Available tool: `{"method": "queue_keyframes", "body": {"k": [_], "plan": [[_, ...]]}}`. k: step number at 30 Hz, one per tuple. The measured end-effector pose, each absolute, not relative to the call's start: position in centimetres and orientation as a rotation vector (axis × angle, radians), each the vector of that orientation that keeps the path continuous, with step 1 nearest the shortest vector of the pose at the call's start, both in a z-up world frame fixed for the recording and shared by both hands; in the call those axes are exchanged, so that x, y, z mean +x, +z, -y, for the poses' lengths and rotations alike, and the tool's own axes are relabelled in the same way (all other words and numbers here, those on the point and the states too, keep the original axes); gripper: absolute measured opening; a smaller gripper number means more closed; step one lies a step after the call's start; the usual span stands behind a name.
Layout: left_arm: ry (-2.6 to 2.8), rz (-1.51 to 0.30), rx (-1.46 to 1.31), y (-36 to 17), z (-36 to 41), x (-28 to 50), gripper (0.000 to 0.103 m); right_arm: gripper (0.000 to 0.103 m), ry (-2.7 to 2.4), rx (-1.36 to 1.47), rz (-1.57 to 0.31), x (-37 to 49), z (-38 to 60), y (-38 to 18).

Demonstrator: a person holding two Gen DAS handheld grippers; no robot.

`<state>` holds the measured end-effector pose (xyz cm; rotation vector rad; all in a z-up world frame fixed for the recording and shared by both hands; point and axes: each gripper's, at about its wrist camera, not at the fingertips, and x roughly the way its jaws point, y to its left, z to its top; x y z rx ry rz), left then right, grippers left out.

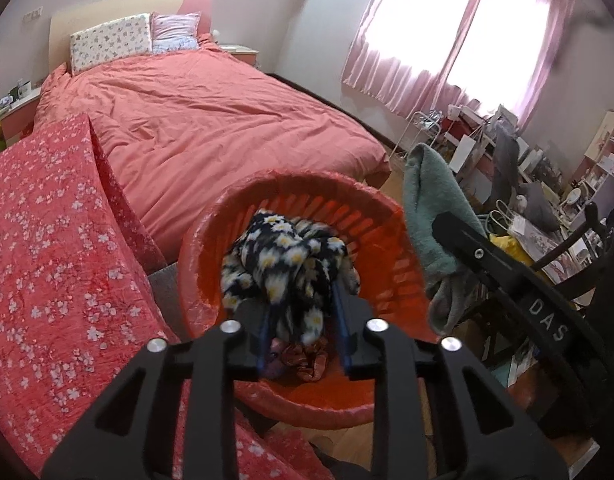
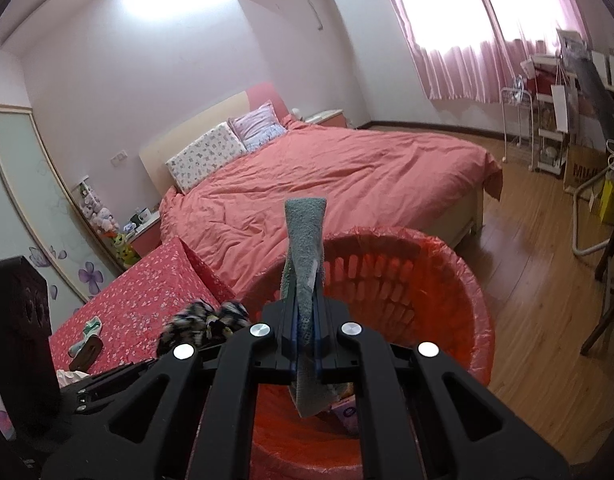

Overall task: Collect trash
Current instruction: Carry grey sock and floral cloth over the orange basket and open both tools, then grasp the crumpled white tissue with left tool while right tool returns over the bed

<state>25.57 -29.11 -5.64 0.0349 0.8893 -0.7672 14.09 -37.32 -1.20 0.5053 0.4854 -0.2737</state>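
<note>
A red slatted basket (image 1: 307, 184) lined with a red plastic bag stands beside the bed, directly below both grippers. In the left wrist view my left gripper (image 1: 303, 308) hovers over it. Its blue fingers (image 1: 343, 320) stand apart, and a blurred black cloth with white daisies (image 1: 287, 264) sits loosely between them above the basket's inside. My right gripper (image 2: 305, 304) is shut on a grey-green towel (image 2: 305, 240), which sticks up and hangs down over the basket (image 2: 427, 244). The same towel (image 1: 431, 208) shows at the basket's right rim in the left view.
A bed with a salmon duvet (image 1: 211, 120) lies behind the basket. A red flowered quilt (image 1: 47, 260) is at the left with small items (image 2: 87, 340) on it. Wrappers and a purple pack (image 2: 345, 410) lie in the basket. Wooden floor (image 2: 527, 300), chair and cluttered desk (image 1: 547, 200) are at the right.
</note>
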Motion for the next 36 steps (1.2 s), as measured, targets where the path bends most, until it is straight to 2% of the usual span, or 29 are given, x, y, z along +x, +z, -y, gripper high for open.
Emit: {"method": "queue_keyframes", "body": {"k": [2,4,6,16,19,23,25,31,36], "plan": [[-0.761,-0.901,0.037,-6.1,29.2,25.9,0.039,0.012,-0.276,0.515,-0.498,14.3,37.5,-1.5],[-0.758,-0.903,0.039,-6.3,29.1,26.0,0.046,0.025,-0.284,0.527,-0.505,14.3,37.8,-1.8],[-0.753,-0.902,0.04,-6.5,28.8,26.0,0.05,0.033,-0.294,0.533,-0.503,14.2,37.8,-1.8],[-0.697,-0.883,0.056,-6.4,26.1,26.2,0.061,0.034,-0.317,0.5,-0.504,13.9,37.7,-1.1],[-0.664,-0.867,0.06,-5.8,24.3,26.1,0.064,0.043,-0.322,0.471,-0.497,13.9,37.0,-0.6],[-0.609,-0.843,0.057,-4.9,21.1,25.8,0.068,0.046,-0.313,0.427,-0.492,14.0,35.6,0.0],[-0.571,-0.828,0.056,-4.5,19.0,25.7,0.071,0.055,-0.307,0.405,-0.484,13.9,34.6,0.4],[-0.398,-0.763,0.046,-3.0,10.3,25.3,0.078,0.065,-0.263,0.352,-0.472,14.0,31.5,1.1],[-0.233,-0.741,0.025,-2.7,2.5,25.5,0.083,0.066,-0.217,0.306,-0.484,14.6,28.5,1.2]]}}
